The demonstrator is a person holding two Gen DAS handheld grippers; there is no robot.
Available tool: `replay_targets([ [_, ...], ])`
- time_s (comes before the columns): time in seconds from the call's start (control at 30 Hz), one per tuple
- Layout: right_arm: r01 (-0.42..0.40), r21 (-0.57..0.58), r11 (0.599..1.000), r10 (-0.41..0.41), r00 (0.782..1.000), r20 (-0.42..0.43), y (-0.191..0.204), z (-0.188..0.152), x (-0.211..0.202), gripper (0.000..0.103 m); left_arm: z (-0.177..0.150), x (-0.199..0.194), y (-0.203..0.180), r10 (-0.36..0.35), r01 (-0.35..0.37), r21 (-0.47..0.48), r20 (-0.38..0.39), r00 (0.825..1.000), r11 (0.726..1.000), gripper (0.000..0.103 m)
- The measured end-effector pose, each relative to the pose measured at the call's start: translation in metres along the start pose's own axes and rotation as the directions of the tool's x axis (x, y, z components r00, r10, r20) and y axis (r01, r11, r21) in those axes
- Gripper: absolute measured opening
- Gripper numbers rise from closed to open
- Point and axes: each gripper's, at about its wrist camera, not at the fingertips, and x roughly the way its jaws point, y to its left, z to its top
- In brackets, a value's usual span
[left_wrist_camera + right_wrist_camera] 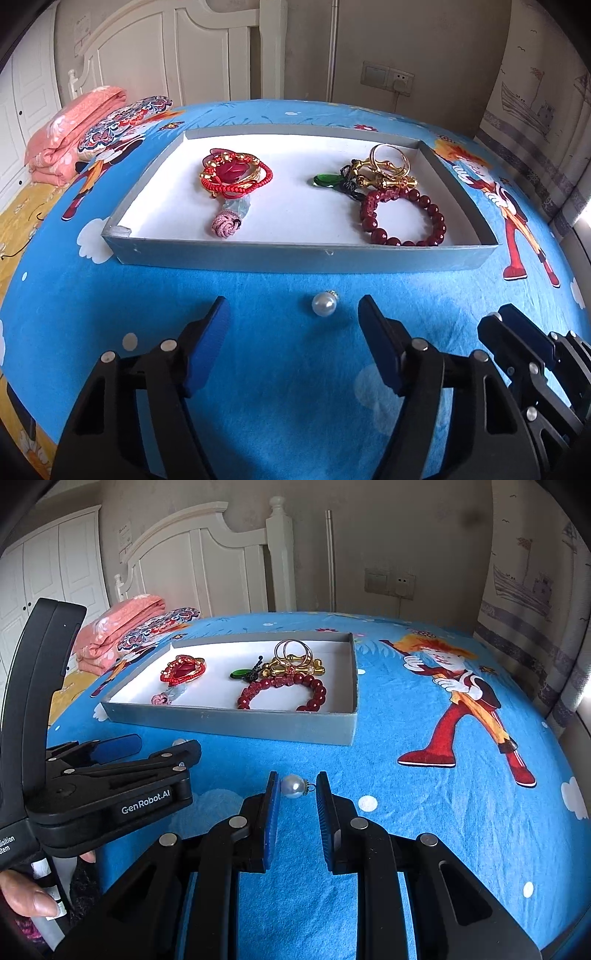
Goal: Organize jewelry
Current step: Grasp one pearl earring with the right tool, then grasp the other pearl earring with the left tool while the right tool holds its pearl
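The pearl bead (pixel 293 786) lies on the bed, near its front edge, outside the grey tray (pixel 236 722). The right tool (pixel 294 788) straddles it, fingers half-spread, not yet pinching — the grasp is in hand. The left tool (pixel 293 308) waits spread wide. Next, probably: close gently, lift, carry to the tray.

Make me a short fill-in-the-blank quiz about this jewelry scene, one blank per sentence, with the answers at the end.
1. The pearl lies on the blue bedsheet, outside the ____.
2. The pearl sits between the fingers of the ____ gripper.
3. The bead bracelet in the tray is dark ____.
4. The left gripper has its jaws ____.

Answers: tray; right; red; open
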Motion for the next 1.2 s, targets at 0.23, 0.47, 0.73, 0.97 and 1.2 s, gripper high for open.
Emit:
replay_targets([
  [0.23, -0.014, 0.037, 0.999, 0.014, 1.000, -0.008, -0.014, -0.004, 0.002, 0.021, 0.000, 0.002, -0.007, 0.029, -0.029, 0.017, 0.003, 1.000, 0.999, 0.062],
  [0.47, 0.012, 0.068, 0.998, -0.011, 1.000, -0.017, -0.023, -0.002, 0.005, 0.021, -0.002, 0.000, -0.011, 0.015, -0.016, 0.041, 0.018, 1.000, 0.999, 0.049],
  [0.73, 0.025, 0.083, 0.996, -0.024, 1.000, -0.013, -0.030, -0.001, 0.004, 0.021, -0.005, -0.003, -0.014, -0.005, 0.003, 0.068, 0.039, 0.999, 0.998, 0.015],
  [0.97, 0.039, 0.100, 0.994, -0.038, 0.999, -0.014, -0.038, -0.001, 0.004, 0.021, -0.012, -0.009, -0.013, -0.044, 0.041, 0.063, 0.045, 0.998, 0.997, 0.015],
  [1.2, 0.029, 0.074, 0.997, -0.028, 1.000, -0.012, -0.025, 0.001, 0.004, 0.021, -0.020, -0.019, -0.013, -0.061, 0.056, 0.076, 0.065, 0.996, 0.996, 0.015],
])
